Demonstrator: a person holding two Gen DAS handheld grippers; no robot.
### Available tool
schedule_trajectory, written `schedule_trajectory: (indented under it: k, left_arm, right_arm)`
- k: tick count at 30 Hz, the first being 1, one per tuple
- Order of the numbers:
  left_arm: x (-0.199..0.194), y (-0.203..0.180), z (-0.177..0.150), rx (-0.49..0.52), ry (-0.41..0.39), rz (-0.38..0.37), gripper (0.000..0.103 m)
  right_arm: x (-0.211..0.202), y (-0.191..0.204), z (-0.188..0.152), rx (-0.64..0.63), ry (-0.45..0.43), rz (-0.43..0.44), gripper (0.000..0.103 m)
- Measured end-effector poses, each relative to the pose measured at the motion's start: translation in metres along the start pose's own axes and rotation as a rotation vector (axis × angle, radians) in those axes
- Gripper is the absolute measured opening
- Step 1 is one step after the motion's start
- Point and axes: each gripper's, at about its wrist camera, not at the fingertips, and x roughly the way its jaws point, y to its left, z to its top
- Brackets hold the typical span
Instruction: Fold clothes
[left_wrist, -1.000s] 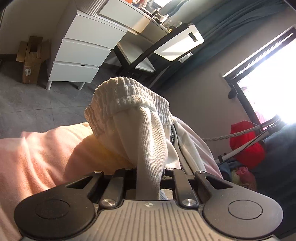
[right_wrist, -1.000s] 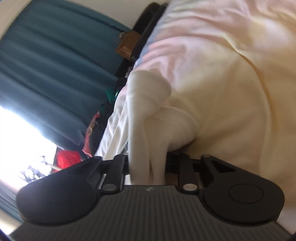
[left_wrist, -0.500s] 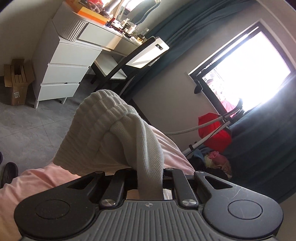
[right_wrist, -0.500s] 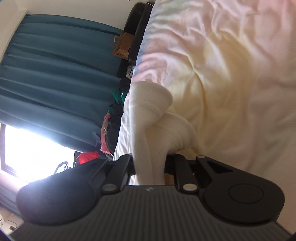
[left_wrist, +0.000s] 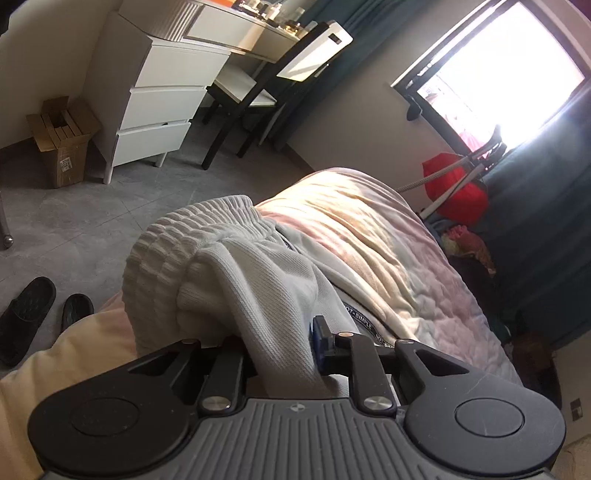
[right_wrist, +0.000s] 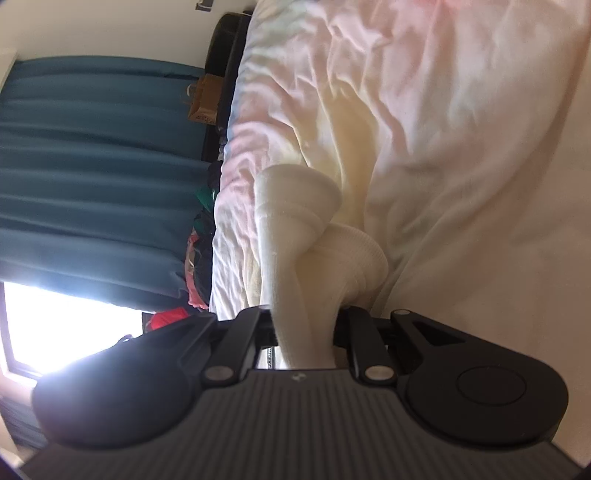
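Gripping white garment (left_wrist: 236, 266) over the bed (left_wrist: 388, 236), left claw (left_wrist: 284, 354) and right claw (right_wrist: 304, 332) both clenched; drawers (left_wrist: 162, 96), slippers (left_wrist: 44, 314) only leftward, curtain (right_wrist: 96, 177) only rightward

The left gripper (left_wrist: 282, 354) has a grey ribbed body with a small round emblem, two black rounded side plates with raised discs, black linkage bars with silver screws, and a blue pad. The right gripper (right_wrist: 304, 332), lower frame, looks alike: ribbed grey, black plates, silver screws.

The white garment's (left_wrist: 280, 280) side band (left_wrist: 364, 325) reads "SIMPLE"; the remaining letters are unreadable.
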Motion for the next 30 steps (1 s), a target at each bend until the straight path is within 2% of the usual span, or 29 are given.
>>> schedule_trajectory:
  k: [2, 3, 5, 7, 10, 12, 16, 22, 27, 30]
  left_arm:
    - [-0.008, -0.002, -0.006, 0.041, 0.026, -0.008, 0.046]
    - [-0.014, -0.004, -0.010, 0.070, 0.030, 0.007, 0.055]
    - [-0.027, -0.011, -0.021, 0.129, 0.031, 0.055, 0.063]
    - [-0.045, -0.017, -0.029, 0.194, 0.023, 0.108, 0.064]
    - [-0.069, -0.026, -0.037, 0.284, 0.012, 0.142, 0.067]
    - [-0.082, -0.033, -0.039, 0.325, -0.006, 0.157, 0.071]
    - [-0.092, -0.063, -0.043, 0.396, -0.066, 0.158, 0.072]
    - [-0.075, -0.140, -0.066, 0.458, -0.191, 0.132, 0.077]
    - [-0.030, -0.207, -0.110, 0.553, -0.198, 0.038, 0.080]
    - [0.009, -0.227, -0.138, 0.593, -0.179, -0.015, 0.080]
  right_arm:
    - [0.001, 0.000, 0.002, -0.010, 0.001, -0.005, 0.013]
    - [0.002, 0.000, 0.002, -0.015, 0.001, -0.008, 0.013]
    - [0.003, -0.001, 0.004, -0.026, 0.003, -0.015, 0.013]
    - [0.002, -0.002, 0.006, -0.031, 0.006, -0.019, 0.013]
    - [0.001, -0.002, 0.007, -0.031, 0.011, -0.018, 0.013]
    - [-0.002, -0.001, 0.007, -0.034, 0.009, -0.012, 0.013]
    - [-0.003, 0.000, 0.007, -0.036, 0.003, -0.002, 0.013]
    - [-0.003, 0.002, 0.008, -0.053, 0.003, -0.018, 0.013]
    - [-0.002, 0.002, 0.009, -0.060, 0.003, -0.023, 0.013]
    - [-0.003, 0.000, 0.010, -0.057, 0.004, -0.025, 0.013]
